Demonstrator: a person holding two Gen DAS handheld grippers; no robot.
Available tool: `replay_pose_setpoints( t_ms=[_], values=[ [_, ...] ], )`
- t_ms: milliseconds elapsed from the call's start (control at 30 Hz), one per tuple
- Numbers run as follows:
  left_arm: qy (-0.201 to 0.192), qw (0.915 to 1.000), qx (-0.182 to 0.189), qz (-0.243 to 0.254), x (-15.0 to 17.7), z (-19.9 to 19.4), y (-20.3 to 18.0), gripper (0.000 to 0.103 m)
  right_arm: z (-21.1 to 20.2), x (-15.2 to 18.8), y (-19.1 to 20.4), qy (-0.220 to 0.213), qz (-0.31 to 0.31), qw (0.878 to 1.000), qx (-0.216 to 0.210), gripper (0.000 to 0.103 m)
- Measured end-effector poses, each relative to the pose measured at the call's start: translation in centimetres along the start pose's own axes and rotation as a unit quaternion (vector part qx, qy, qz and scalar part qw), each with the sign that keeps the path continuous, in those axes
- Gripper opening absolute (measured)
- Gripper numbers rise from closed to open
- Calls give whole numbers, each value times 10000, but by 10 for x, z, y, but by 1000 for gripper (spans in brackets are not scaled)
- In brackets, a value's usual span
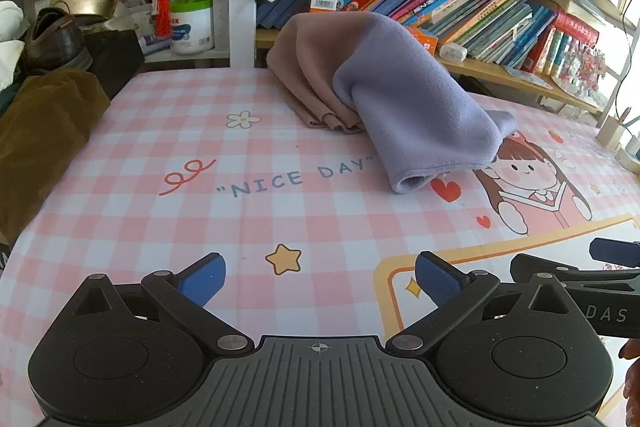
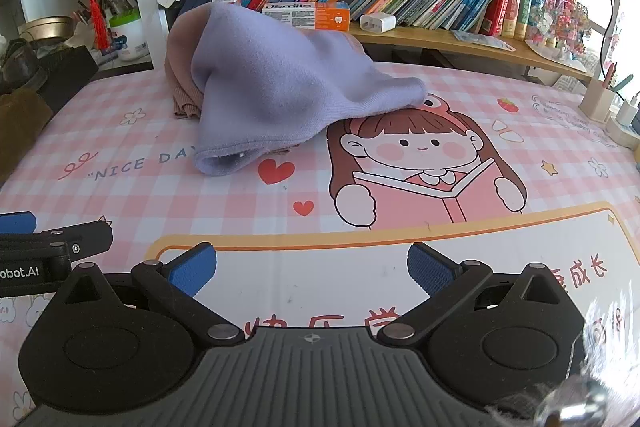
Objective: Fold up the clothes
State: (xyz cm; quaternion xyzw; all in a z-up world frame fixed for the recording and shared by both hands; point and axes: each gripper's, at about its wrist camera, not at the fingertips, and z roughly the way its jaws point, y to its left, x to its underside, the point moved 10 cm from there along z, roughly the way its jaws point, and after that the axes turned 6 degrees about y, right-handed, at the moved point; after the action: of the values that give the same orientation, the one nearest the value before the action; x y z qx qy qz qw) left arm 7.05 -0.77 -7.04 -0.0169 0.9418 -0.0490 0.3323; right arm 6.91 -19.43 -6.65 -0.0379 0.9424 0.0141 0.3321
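Left hand-held gripper spread wide, empty; right hand-held gripper likewise; lilac-brown garment well apart.

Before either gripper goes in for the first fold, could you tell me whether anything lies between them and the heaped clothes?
Nothing visible does. Only bare checked mat lies between the open left gripper, the open right gripper and the purple garment draped over the brown garment.

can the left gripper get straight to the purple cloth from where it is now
Probably yes: the left gripper is open, and only bare checked table mat lies between it and the purple cloth.
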Motion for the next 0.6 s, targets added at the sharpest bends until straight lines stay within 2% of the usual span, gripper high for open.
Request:
replay_pose_setpoints(
  t_ms=[600],
  values=[
    [8,10000,-20,-10,0,1,1,102,2,1,0,18,8,10000,8,103]
  ],
)
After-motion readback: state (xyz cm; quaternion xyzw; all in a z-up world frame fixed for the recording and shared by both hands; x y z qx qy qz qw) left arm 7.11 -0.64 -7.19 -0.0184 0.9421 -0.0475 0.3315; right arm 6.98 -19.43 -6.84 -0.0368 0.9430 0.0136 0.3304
